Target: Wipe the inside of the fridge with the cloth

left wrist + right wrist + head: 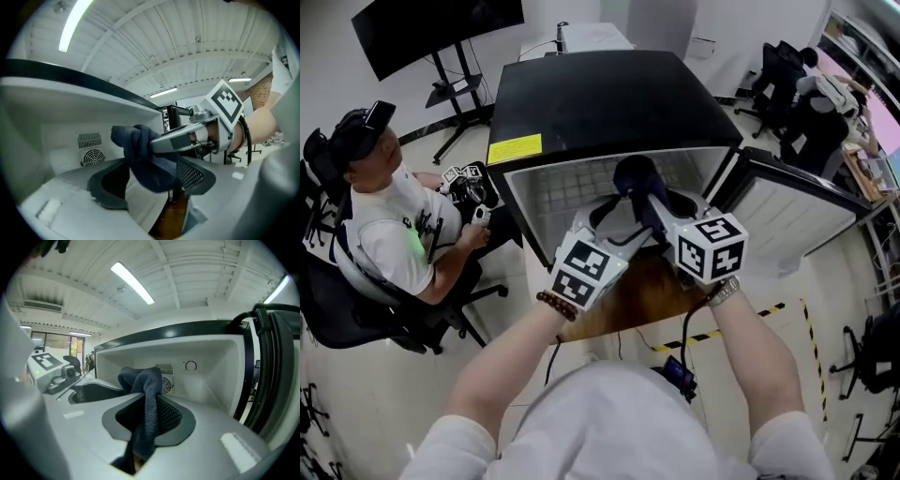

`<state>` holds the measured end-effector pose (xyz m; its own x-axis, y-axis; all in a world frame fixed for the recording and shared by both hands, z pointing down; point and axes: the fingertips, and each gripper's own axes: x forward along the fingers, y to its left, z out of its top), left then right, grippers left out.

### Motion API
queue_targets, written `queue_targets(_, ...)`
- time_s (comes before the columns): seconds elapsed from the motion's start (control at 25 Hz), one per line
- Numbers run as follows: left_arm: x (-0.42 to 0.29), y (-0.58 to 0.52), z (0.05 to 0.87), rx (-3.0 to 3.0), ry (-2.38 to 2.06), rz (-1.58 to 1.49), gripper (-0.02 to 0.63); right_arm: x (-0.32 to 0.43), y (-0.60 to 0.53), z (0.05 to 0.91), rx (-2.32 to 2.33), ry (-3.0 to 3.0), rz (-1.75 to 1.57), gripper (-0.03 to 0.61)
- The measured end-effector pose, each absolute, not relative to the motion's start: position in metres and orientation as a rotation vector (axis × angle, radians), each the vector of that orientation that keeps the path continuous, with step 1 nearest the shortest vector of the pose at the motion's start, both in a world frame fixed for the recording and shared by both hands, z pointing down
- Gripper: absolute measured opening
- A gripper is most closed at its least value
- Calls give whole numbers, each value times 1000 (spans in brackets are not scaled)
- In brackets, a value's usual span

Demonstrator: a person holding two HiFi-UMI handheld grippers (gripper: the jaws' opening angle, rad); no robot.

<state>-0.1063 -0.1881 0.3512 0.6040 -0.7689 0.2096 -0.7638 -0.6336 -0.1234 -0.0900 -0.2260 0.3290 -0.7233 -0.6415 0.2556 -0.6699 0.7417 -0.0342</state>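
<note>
Cloth (148, 397) tight between right gripper (149, 417) jaws, just ahead of left gripper (151, 186) jaws, wide apart and empty

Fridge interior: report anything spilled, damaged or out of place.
Nothing stands out. The fridge looks clean and undamaged inside, with its door open. The dark blue cloth is bunched in the right gripper and hangs by the open left gripper, which does not grip it.
</note>
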Motion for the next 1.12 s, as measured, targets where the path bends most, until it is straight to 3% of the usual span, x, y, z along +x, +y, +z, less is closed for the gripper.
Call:
queue_targets(0.36, -96, -189, 329, -3057, 1165, -12, 342, -70, -209, 318, 863, -2832, 175, 66)
queue_targets(0.64, -82, -194, 329, -3215, 1129, 151, 368, -62, -194, 323, 733, -2787, -87, 66)
queue_targets(0.84, -69, -194, 327, -3403, 1041, 493, 368, -52, -189, 323, 619, -2838, -79, 66)
queue_targets(1.12, -53, -183, 323, -3422, 871, 453, 390, -45, -171, 314, 354, -2906, -31, 66)
